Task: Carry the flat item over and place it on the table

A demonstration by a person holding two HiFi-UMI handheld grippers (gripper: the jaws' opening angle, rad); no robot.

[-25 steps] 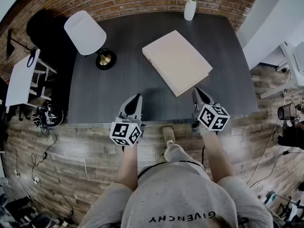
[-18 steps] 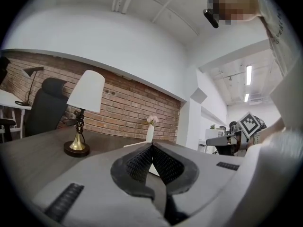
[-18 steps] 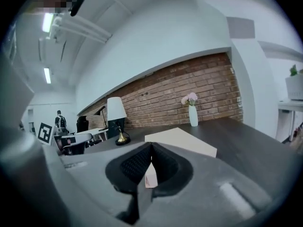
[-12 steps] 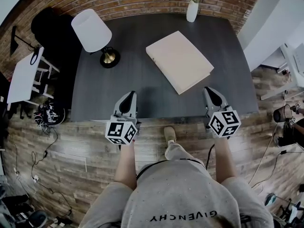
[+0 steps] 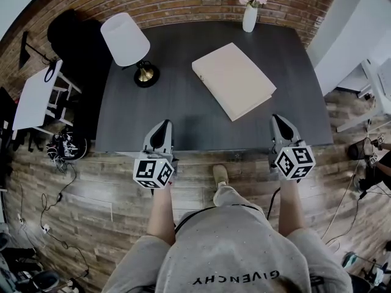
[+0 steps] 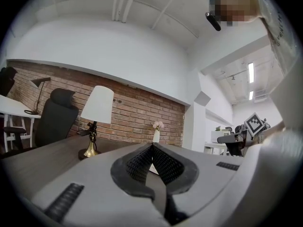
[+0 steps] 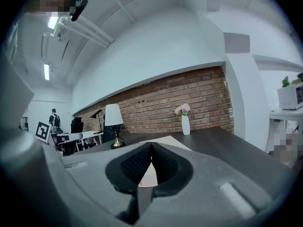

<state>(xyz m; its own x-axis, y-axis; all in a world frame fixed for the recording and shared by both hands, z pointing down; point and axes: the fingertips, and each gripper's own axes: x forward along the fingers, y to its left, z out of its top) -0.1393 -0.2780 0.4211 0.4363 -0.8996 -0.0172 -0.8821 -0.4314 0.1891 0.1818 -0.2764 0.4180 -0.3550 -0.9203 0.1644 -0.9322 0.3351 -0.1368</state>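
Observation:
A flat beige rectangular item [image 5: 234, 79] lies on the dark table [image 5: 171, 102], right of the middle, held by neither gripper. The item's near edge [image 7: 150, 174] shows between the jaws in the right gripper view. My left gripper [image 5: 164, 127] hangs over the table's near edge on the left, jaws closed with nothing in them. Over the near edge on the right is my right gripper [image 5: 278, 119], also shut and empty. Both stand apart from the item. In the left gripper view the left gripper [image 6: 151, 146] has its tips meeting.
A white-shaded lamp with a brass base [image 5: 129, 41] stands at the table's back left. A white vase with pink flowers [image 5: 250, 14] is at the back edge by the brick wall. A black chair [image 5: 73, 41] and a white side table [image 5: 38, 93] are to the left. Wood floor with cables lies below.
Both grippers have drawn back from the flat item toward the table's near edge and spread apart. The item stays on the table.

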